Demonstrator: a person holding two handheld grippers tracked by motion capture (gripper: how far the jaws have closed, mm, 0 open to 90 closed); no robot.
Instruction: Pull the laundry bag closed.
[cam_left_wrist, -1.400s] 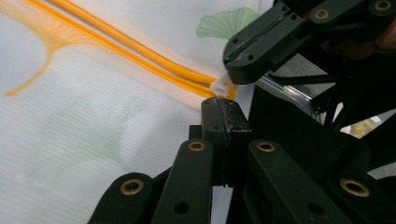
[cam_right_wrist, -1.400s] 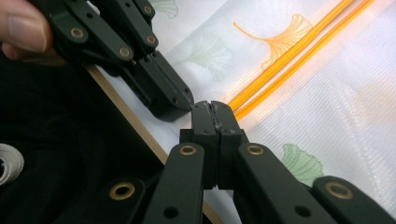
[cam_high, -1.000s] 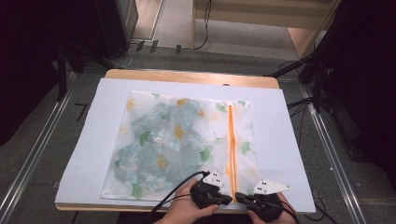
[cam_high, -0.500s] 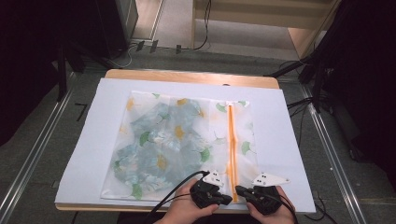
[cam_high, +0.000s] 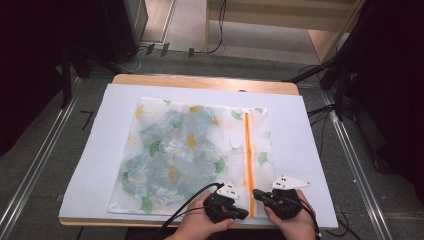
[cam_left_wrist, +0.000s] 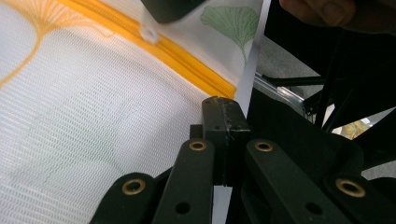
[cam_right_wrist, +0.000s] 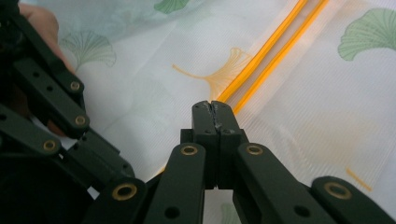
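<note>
At the near table edge in the high view, both grippers flank the mesh bag's (cam_high: 200, 155) orange zipper (cam_high: 248, 160), the right gripper (cam_high: 260, 194) having edged closer than earlier. Left gripper (cam_left_wrist: 223, 106) view: jaws closed, empty. Right gripper view: closed at the zipper's end (apparently gripping nothing); the zipper work looks barely begun.

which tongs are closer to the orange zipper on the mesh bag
Right. The right tongs sit right at the orange zipper, near its close end; the left tongs rest beside it on the mesh bag.

Black grippers (cam_high: 227, 207) with brass rivets, grey plates, black cables.
</note>
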